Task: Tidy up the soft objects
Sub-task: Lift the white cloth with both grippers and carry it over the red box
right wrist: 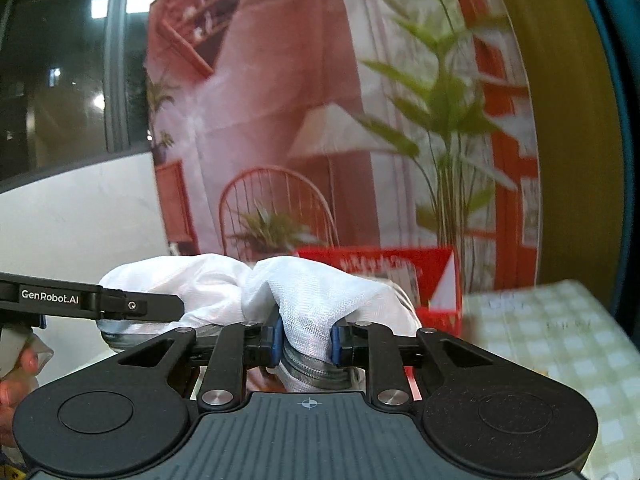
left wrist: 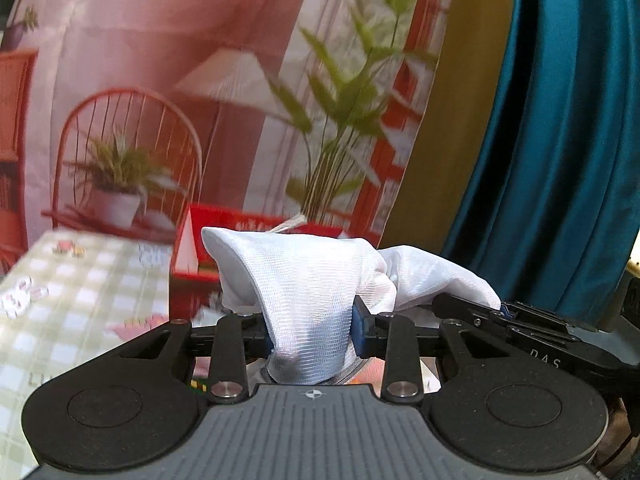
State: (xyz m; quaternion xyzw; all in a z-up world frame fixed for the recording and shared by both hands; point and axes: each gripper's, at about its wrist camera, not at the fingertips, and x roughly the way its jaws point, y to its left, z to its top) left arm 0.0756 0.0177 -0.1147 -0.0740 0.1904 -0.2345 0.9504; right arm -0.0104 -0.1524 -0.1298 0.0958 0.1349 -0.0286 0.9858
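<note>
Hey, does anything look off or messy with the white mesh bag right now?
Somewhat: the white mesh bag is bunched and crumpled between the left gripper and right gripper, both clamped on it. No tear shows.

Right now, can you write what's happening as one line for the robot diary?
left gripper: shut on white mesh bag | right gripper: shut on same bag | bag: held up between both | behind: red box

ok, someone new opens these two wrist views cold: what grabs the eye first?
The white mesh bag, bunched at centre and pinched by both grippers: the left hand-held gripper clamps one part, the right hand-held gripper another near its grey zipper. Behind hangs a printed backdrop of a pink room with chair and plants, and a red box sits on the green checked tablecloth.
</note>
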